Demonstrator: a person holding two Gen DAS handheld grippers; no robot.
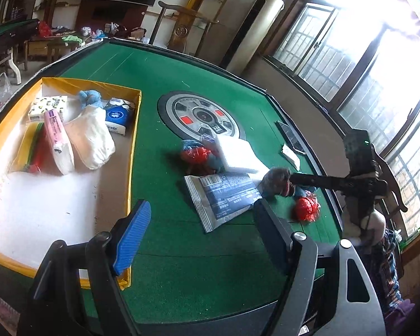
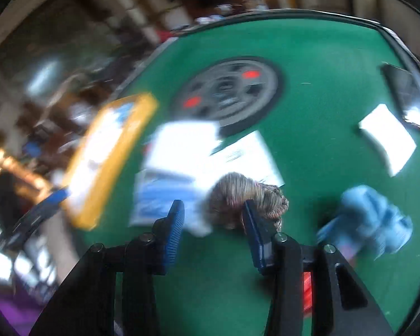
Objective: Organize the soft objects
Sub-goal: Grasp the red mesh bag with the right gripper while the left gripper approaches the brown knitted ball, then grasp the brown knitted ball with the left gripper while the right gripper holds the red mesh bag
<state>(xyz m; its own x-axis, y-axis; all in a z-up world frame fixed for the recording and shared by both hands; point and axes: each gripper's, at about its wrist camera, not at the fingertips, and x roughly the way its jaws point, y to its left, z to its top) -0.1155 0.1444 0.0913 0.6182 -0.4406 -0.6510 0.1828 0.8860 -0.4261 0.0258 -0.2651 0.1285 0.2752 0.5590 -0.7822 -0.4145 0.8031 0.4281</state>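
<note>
A yellow-rimmed box [image 1: 131, 145] at the left of the green table holds tissue packs, a white cloth pouch [image 1: 89, 140], a blue plush toy and a pink pack. My left gripper [image 1: 201, 232] is open and empty above the felt beside the box. Loose on the table lie a white foam pad [image 1: 235, 154], a grey printed packet [image 1: 224, 198], red crinkly bags [image 1: 305, 208] and a blue cloth [image 2: 369, 218]. My right gripper [image 2: 212, 218] is open, its fingers either side of a furry brown-grey object [image 2: 243, 196], also seen in the left wrist view [image 1: 277, 182].
A round control panel [image 1: 201, 117] sits at the table's centre. A phone [image 1: 289, 137] and a white card [image 1: 291, 154] lie near the right edge. The right wrist view is motion-blurred. Windows and furniture surround the table.
</note>
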